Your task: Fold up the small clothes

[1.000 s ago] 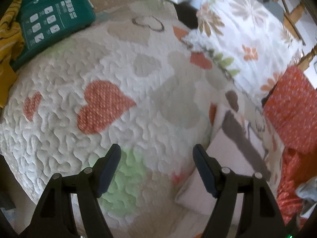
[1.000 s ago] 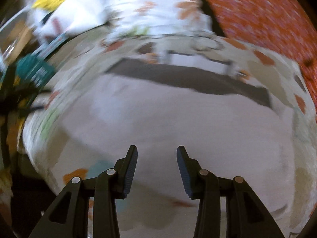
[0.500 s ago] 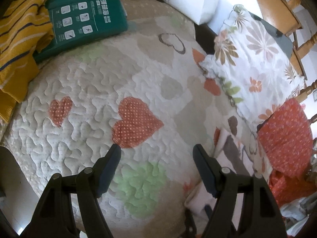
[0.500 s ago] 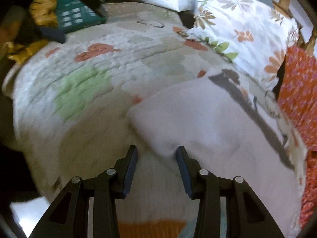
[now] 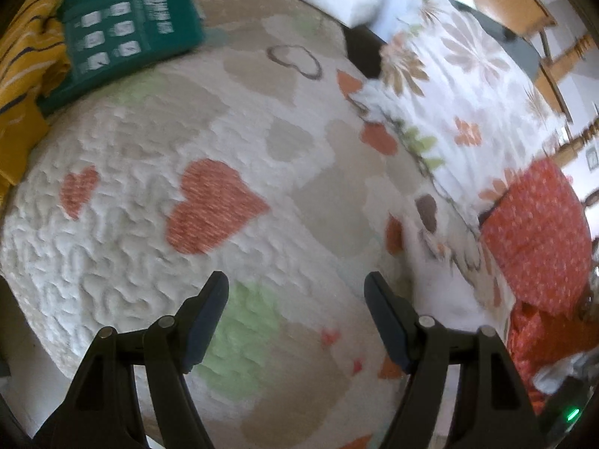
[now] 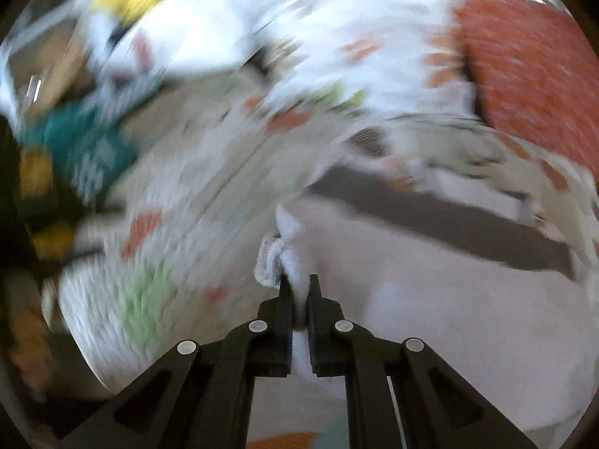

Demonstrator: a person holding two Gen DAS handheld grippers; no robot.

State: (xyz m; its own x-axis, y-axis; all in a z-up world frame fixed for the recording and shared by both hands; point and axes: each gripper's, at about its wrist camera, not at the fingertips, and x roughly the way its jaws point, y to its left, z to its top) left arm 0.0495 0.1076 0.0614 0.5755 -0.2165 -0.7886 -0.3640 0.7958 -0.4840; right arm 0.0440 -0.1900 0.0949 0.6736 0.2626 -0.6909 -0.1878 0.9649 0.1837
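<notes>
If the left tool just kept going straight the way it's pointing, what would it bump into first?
Most likely the quilted heart-print bedspread. The left tool is open and empty, and only quilt shows between its fingers, near the pale green heart. How far off the quilt lies is hard to judge.

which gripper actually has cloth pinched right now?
The right gripper: its jaws are nearly shut on a bunched edge of the white garment. The left gripper hangs wide open over the heart-print quilt, holding nothing.

Bright daylight; right view heavily motion-blurred; fisheye edges dark.
</notes>
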